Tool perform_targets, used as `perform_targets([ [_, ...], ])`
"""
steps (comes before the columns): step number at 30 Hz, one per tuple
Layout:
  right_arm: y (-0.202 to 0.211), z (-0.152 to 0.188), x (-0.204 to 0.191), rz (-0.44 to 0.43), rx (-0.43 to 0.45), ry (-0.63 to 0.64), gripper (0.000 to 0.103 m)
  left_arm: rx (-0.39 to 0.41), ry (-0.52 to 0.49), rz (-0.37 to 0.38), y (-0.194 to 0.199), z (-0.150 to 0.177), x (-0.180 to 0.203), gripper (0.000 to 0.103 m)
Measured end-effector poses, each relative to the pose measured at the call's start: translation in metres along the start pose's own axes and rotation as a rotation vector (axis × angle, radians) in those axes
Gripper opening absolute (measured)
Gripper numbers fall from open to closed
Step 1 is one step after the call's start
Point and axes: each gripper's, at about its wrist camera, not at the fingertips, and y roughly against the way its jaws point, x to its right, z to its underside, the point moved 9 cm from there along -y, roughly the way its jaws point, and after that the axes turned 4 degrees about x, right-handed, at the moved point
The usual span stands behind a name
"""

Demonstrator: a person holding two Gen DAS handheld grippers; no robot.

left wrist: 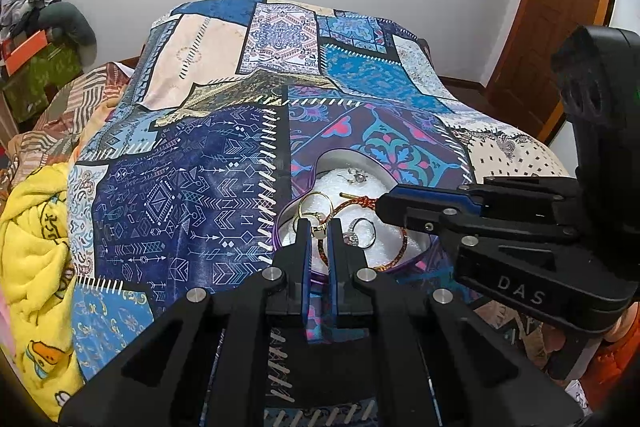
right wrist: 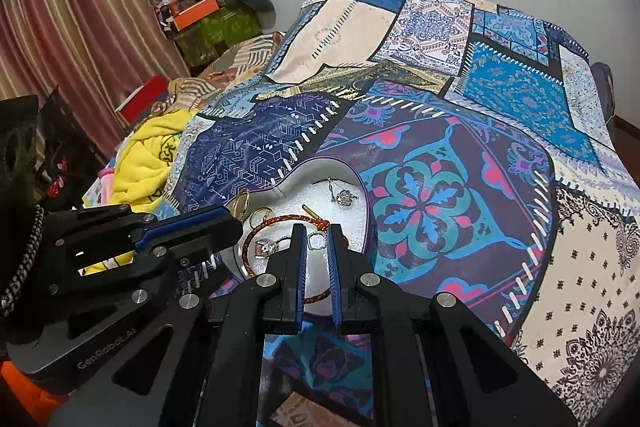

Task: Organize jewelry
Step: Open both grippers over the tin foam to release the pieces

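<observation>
Here's the heart-shaped purple tin [left wrist: 294,205] with white padding, sitting on the patchwork blue bedspread [left wrist: 192,195], right under both tool tips. Inside lie a braided red-and-gold bracelet [right wrist: 276,219], gold hoops [left wrist: 316,205] and a silver stone ring [right wrist: 269,247]. The left tool [left wrist: 319,233] is clenched on a small gold ring [left wrist: 319,230] at its tips. The right tool [right wrist: 317,241] is clenched too, pinching a thin silver ring [right wrist: 316,240] just above the padding. Left of both, a yellow fleece blanket [left wrist: 36,227] is bunched up.

Black tongs [left wrist: 319,233], blue pads, silver screws, "DAS" lettering
</observation>
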Motion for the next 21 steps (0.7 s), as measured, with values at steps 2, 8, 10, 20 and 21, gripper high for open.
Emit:
perform_targets([
  [2,-0.002,0.001,0.0,0.006,-0.002,0.006,0.009,-0.007,0.002,0.004,-0.002,0.001,0.0,0.006],
  [8,0.0,0.0,-0.002,0.046,0.011,0.045,0.009,-0.005,0.005,0.009,-0.002,0.001,-0.001,0.006],
  [10,0.001,-0.001,-0.002,0.048,0.009,0.049,0.009,-0.002,0.008,0.01,-0.001,0.001,-0.001,0.006],
  [20,0.014,-0.003,-0.002,0.087,0.024,0.064,0.024,0.016,0.021,-0.007,0.014,-0.004,-0.004,0.014],
  [21,0.017,-0.004,-0.001,0.091,0.028,0.064,0.024,0.021,0.024,-0.013,0.018,-0.006,-0.005,0.018],
])
